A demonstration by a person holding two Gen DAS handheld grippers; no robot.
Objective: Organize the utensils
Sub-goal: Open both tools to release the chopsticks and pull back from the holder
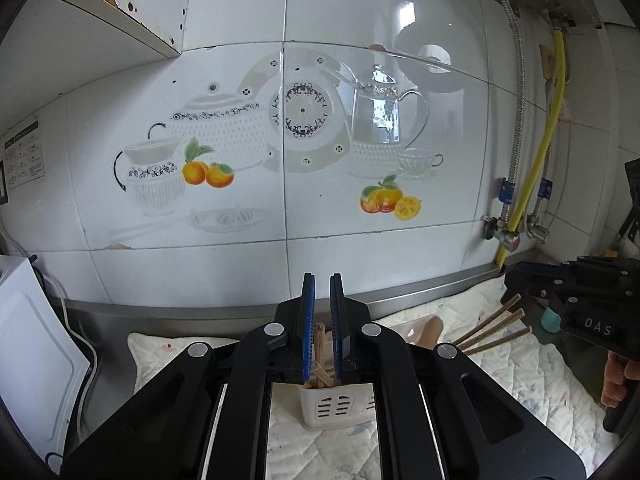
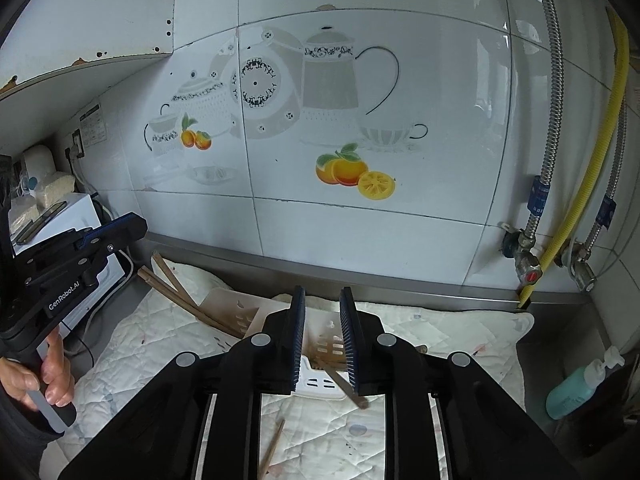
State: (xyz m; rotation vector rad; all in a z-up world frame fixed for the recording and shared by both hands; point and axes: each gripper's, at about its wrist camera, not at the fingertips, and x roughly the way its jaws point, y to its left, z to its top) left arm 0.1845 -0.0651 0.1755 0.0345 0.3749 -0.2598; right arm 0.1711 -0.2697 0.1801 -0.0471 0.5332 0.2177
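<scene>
Brown wooden chopsticks (image 2: 188, 300) stand leaning in a pale slotted holder (image 1: 334, 406) on the quilted mat (image 2: 440, 320) near the tiled wall, the left gripper (image 1: 322, 328) apparently pinching some, the right gripper (image 2: 322, 336) spread.

From my left hand-held gripper (image 1: 322, 320) I look at a white tiled wall (image 1: 304, 200) printed with teapots and oranges. The blue-padded fingers (image 1: 308, 320) stand close together with a narrow gap, and wooden chopsticks (image 1: 320, 364) show between them, rising from a white slotted utensil holder (image 1: 334, 408). The holder stands on a quilted cloth (image 1: 520, 376) spread over the counter (image 1: 224, 314). To my right, the right hand-held gripper (image 1: 516, 280) hangs above three more chopstick ends (image 1: 496, 328). A yellow hose (image 1: 548, 136) runs down the wall.
</scene>
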